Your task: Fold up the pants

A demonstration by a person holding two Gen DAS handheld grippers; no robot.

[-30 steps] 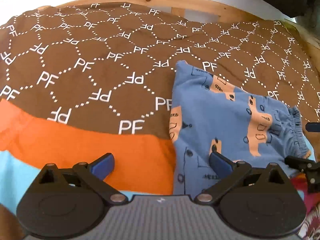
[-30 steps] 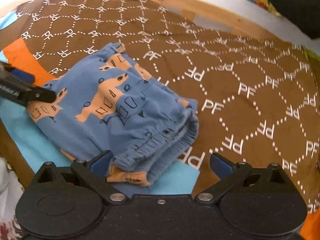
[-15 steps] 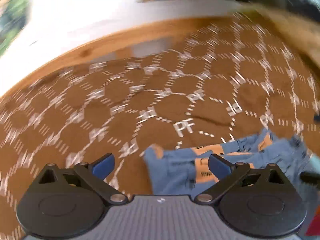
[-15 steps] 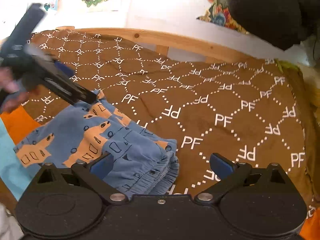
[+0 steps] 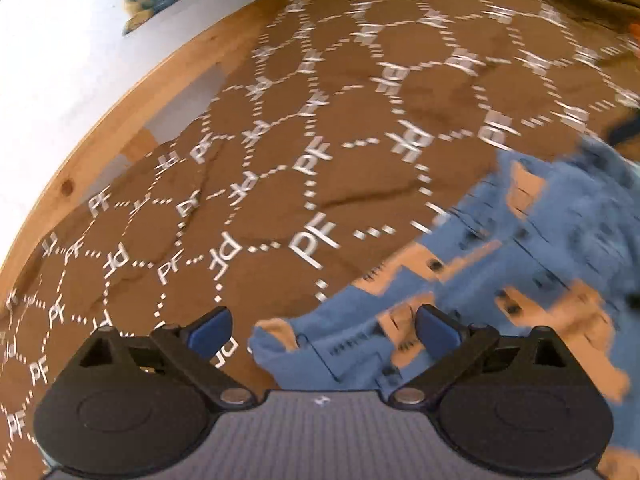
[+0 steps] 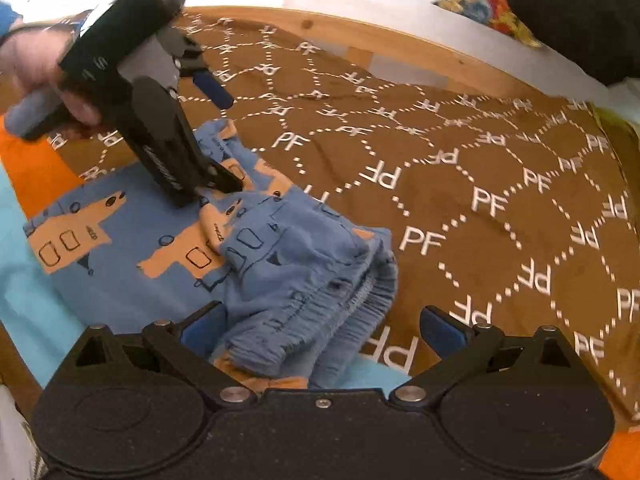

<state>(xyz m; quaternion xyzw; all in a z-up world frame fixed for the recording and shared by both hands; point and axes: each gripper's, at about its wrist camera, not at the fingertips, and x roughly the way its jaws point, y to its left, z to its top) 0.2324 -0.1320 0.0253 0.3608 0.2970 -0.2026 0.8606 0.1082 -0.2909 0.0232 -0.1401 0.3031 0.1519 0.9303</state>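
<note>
The folded blue pants (image 6: pixel 256 256) with orange truck prints lie on a brown "PF" blanket (image 6: pixel 480 160); their elastic waistband bunches toward my right gripper. My right gripper (image 6: pixel 322 326) is open just above the waistband, touching nothing. My left gripper (image 5: pixel 322 330) is open over the far corner of the pants (image 5: pixel 500 260). In the right wrist view the left gripper (image 6: pixel 216 132) comes in from the upper left, one finger over the blanket, the other at the top edge of the pants.
A wooden bed rail (image 6: pixel 400 46) runs along the far side with a white wall behind. Orange (image 6: pixel 36 164) and light blue (image 6: pixel 24 280) bands of the blanket lie at the left. A dark garment (image 6: pixel 572 12) hangs at upper right.
My left gripper has swung round from the near side to the far corner of the pants. My right gripper rose and pulled back, then came down close over the waistband. The pants stayed put.
</note>
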